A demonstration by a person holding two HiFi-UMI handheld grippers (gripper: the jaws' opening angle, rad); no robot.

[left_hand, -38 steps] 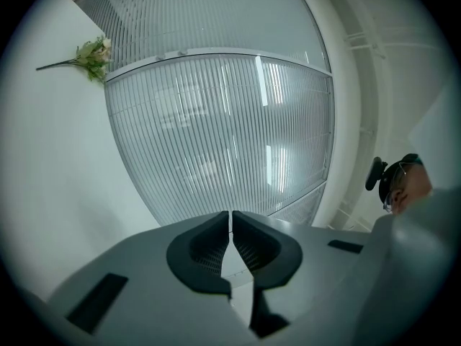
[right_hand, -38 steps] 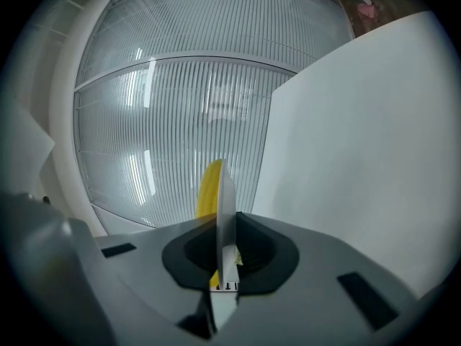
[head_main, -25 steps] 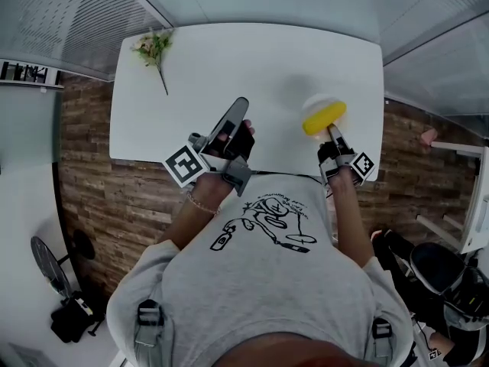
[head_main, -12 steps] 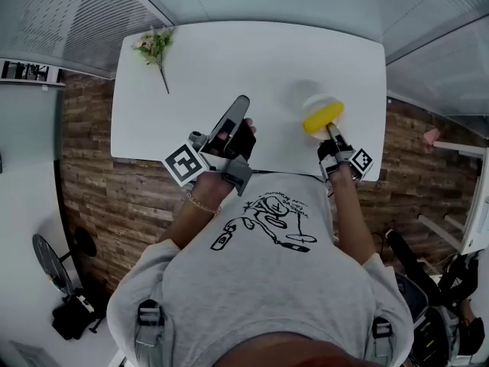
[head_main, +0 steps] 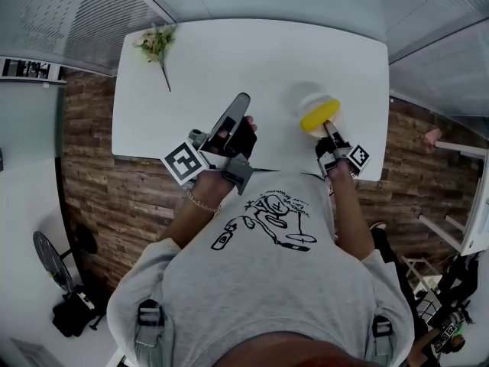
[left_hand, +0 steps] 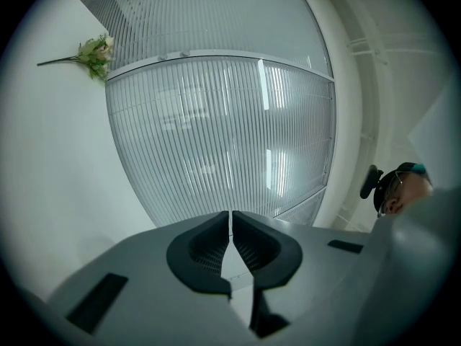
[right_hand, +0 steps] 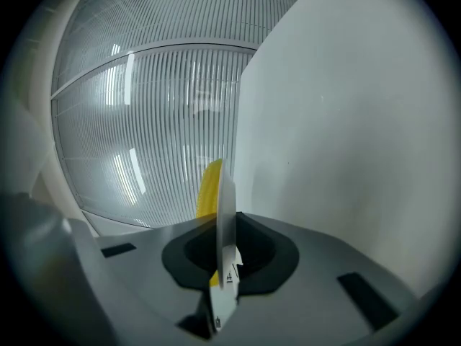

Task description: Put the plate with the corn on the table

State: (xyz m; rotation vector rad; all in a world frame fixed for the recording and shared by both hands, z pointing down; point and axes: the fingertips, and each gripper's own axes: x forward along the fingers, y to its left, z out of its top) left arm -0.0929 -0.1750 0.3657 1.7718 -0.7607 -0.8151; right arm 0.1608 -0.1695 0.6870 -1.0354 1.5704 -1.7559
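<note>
Now the right gripper (head_main: pixel 328 131) pinches the plate (head_main: pixel 313 100) by its rim at centre right, low over the table (head_main: pixel 229 60). Any tilt could roll the corn (head_main: pixel 319 116) off. Jaws of the left gripper (head_main: pixel 242 99) meet, empty.

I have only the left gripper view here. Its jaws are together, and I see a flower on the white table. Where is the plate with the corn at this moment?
Observer: The right gripper holds the plate by its near rim, over the right part of the table in the head view.
Operator: Is the corn on it?
Observer: Yes, the yellow corn lies on the plate, just ahead of the gripper.
Operator: Do the jaws really press on the rim?
Observer: Yes. In the right gripper view the rim stands edge-on between the two jaws, which are closed on it.
</note>
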